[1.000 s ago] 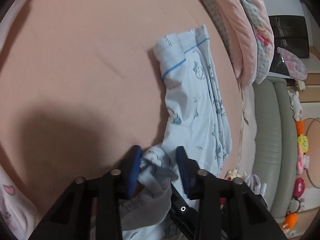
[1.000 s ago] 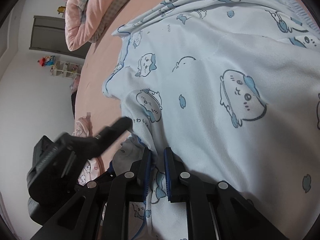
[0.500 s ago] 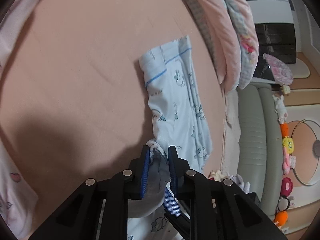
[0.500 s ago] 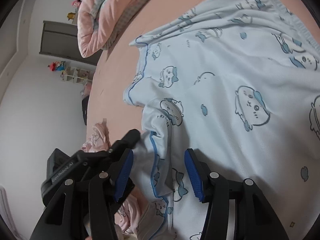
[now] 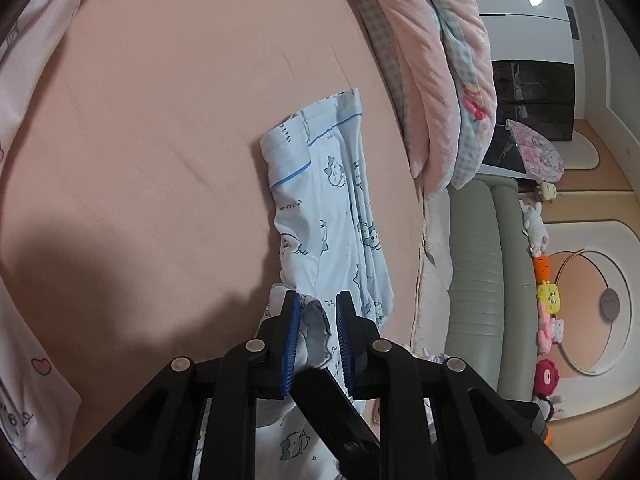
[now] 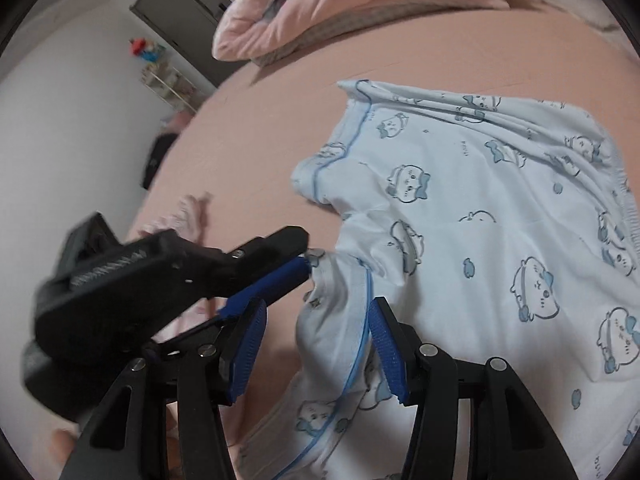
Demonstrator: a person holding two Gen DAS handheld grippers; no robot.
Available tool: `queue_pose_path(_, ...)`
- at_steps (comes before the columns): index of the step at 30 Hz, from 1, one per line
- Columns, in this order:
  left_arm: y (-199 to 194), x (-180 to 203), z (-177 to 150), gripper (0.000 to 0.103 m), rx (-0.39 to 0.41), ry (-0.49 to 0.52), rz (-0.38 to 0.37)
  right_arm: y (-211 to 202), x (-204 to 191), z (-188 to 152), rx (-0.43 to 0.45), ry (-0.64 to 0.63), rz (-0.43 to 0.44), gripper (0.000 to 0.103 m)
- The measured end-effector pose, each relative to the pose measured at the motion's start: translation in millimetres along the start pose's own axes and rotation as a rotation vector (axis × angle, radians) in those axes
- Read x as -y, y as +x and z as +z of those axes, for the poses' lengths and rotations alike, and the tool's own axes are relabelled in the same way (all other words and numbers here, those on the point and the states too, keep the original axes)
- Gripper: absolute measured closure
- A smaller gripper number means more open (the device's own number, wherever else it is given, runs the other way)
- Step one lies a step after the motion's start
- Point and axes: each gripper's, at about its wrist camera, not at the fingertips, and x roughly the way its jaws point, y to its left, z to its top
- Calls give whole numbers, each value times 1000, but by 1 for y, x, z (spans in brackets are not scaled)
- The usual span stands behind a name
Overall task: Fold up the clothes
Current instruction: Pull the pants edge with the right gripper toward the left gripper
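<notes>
A light blue pyjama garment (image 5: 332, 216) with cartoon prints and blue piping lies on the pink bed sheet (image 5: 160, 140); it also fills the right wrist view (image 6: 480, 208). My left gripper (image 5: 317, 312) is shut on a bunched corner of the garment, which is lifted slightly. In the right wrist view the left gripper (image 6: 306, 266) comes in from the left and pinches that corner. My right gripper (image 6: 318, 332) is open, its blue pads on either side of the garment's piped edge (image 6: 360, 344), not gripping it.
A rolled pink quilt (image 5: 424, 60) lies along the far side of the bed, also visible in the right wrist view (image 6: 340, 4). A pink-and-white printed cloth (image 5: 24, 340) lies at the left. A grey-green sofa (image 5: 476, 280) and plush toys (image 5: 548, 304) stand beyond the bed edge.
My left gripper shut on the garment corner and lifted it. My right gripper let go of the fabric, opened wide and drew back a little.
</notes>
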Motion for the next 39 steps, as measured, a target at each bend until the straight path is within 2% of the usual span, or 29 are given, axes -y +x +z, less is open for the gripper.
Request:
queue_pose_path(3, 1, 0, 0, 87, -11, -1, -2, 8, -5, -2, 23, -83, -116, 50)
queue_pose_path(5, 2, 2, 0, 87, -16, 11, -7, 9, -1, -3, 21, -80, -130, 51)
queue_pose_path(6, 2, 4, 0, 87, -19, 20, -6, 10, 1, -3, 20, -78, -136, 55)
queue_pose_path(7, 3, 6, -1, 87, -22, 31, -5, 10, 3, -3, 18, -76, -143, 65)
queue_pose_path(8, 4, 8, -1, 87, -27, 41, -1, 11, 5, -4, 17, -75, -149, 69)
queue_pose_path(10, 5, 11, -2, 87, -37, 63, 33, 12, 9, -4, 15, -71, -161, 80)
queue_pose_path(12, 5, 13, -2, 86, -43, 81, 78, 13, 13, -5, 12, -67, -174, 82)
queue_pose_path(14, 6, 12, -2, 79, -42, 90, 142, 13, 18, -5, 12, -57, -178, 83)
queue_pose_path(16, 8, 11, -3, 56, -54, 90, 184, 11, 23, -6, 10, -31, -164, 83)
queue_pose_path(18, 12, 11, -5, 49, -78, 106, 195, 9, 28, -6, 14, -8, -150, 83)
queue_pose_path(22, 15, 19, -13, 49, -97, 190, 232, 8, 32, -7, 14, 7, -135, 83)
queue_pose_path(25, 18, 27, -17, 49, -79, 288, 314, 8, 34, -5, 17, 8, -127, 83)
queue_pose_path(27, 23, 27, -19, 49, -87, 307, 339, 6, 36, -4, 17, 15, -123, 83)
queue_pose_path(38, 36, 34, -26, 50, -115, 363, 310, 2, 46, -3, 18, 29, -115, 83)
queue_pose_path(39, 37, 36, -27, 62, -108, 371, 298, 1, 45, -3, 19, 16, -116, 83)
